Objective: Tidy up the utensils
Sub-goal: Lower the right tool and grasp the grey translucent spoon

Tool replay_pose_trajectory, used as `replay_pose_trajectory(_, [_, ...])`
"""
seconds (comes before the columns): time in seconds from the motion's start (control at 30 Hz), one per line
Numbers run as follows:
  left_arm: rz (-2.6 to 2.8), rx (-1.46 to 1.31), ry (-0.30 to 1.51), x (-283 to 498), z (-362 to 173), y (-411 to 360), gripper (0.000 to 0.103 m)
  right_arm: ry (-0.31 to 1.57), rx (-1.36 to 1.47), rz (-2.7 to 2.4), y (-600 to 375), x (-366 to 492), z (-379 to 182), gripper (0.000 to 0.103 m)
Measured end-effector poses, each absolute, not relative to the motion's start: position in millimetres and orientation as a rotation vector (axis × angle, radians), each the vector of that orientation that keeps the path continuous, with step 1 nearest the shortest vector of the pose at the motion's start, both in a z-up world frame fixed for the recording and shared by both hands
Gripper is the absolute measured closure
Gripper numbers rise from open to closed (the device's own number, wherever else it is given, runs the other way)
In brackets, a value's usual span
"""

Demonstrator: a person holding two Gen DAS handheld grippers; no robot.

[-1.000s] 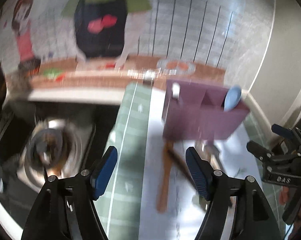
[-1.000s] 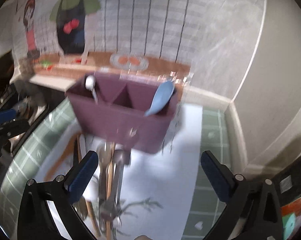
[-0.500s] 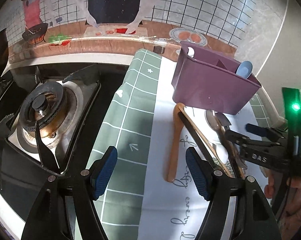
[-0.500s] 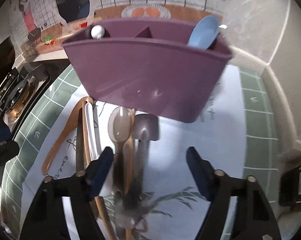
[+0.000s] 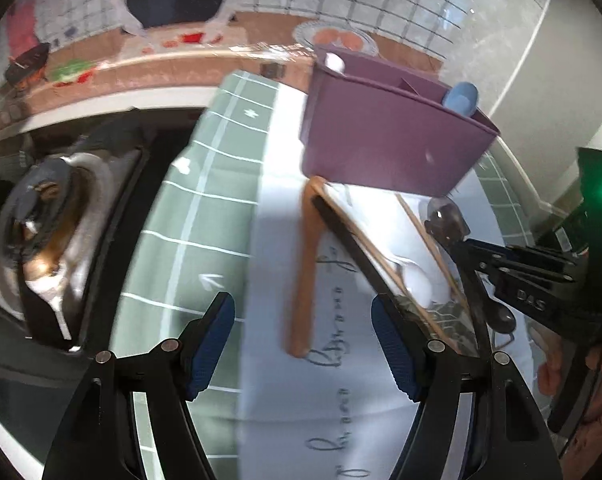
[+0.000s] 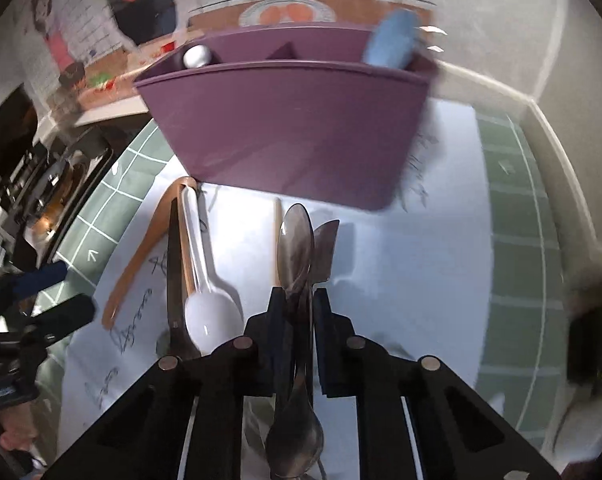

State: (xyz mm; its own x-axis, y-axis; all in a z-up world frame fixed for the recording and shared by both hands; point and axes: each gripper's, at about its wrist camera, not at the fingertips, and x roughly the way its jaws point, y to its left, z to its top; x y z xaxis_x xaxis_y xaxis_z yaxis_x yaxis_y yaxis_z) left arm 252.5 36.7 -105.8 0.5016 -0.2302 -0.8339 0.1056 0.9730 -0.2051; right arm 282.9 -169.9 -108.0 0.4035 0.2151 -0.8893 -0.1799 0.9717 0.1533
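A purple utensil caddy [image 6: 289, 128] stands on the white mat, with a blue spoon [image 6: 393, 40] and a white-tipped utensil [image 6: 197, 56] in it. My right gripper [image 6: 299, 300] is shut on metal spoons [image 6: 297, 240], held just above the mat in front of the caddy. A white spoon [image 6: 209, 312], a wooden utensil [image 6: 141, 260] and a dark utensil [image 6: 175, 280] lie to their left. My left gripper [image 5: 303, 340] is open and empty over the mat, near the wooden utensil [image 5: 307, 272]. The caddy [image 5: 389, 140] and the right gripper [image 5: 461, 236] show in the left wrist view.
A gas stove burner [image 5: 41, 216] sits left of the green checked mat [image 5: 189, 208]. A wall with a kitchen picture runs behind the caddy. A grey wall corner [image 6: 541, 100] is to the right.
My right gripper has closed on the metal spoons and lifted their ends off the mat. My left gripper has shifted slightly toward the utensils and stays open.
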Motion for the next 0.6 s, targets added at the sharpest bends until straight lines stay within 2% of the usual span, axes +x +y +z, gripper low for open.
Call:
replay_pose_trajectory(0.13, [-0.248,-0.108,1.031,252.7,-107.7,15.9,0.032,1.132,0.055,0.181,-194.5,268.0,-107.0,0.092])
replay_pose_trajectory(0.23, [-0.287,-0.069,1.017,251.4,-106.9,-3.9,0.032,1.146,0.085,0.144,-213.0,255.1,-107.7,0.088])
replay_pose_trajectory(0.4, [-0.284,0.048,0.982,256.7,-113.8,-45.1,0.032,1.12,0.103,0.118,-226.5,227.9,-98.1,0.087])
replay_pose_trajectory(0.5, [-0.225,0.101,0.982,263.4,-122.9,-65.7,0.032,1.094,0.097,0.099,-227.0,212.3,-87.0,0.076])
replay_pose_trajectory(0.57, [-0.178,0.137,0.987,266.0,-127.7,-74.9,0.032,1.074,0.101,0.101,-227.3,201.1,-79.7,0.059])
replay_pose_trajectory(0.6, [-0.164,0.149,0.987,267.0,-129.0,-78.2,0.032,1.065,0.1,0.096,-228.0,194.9,-76.6,0.056])
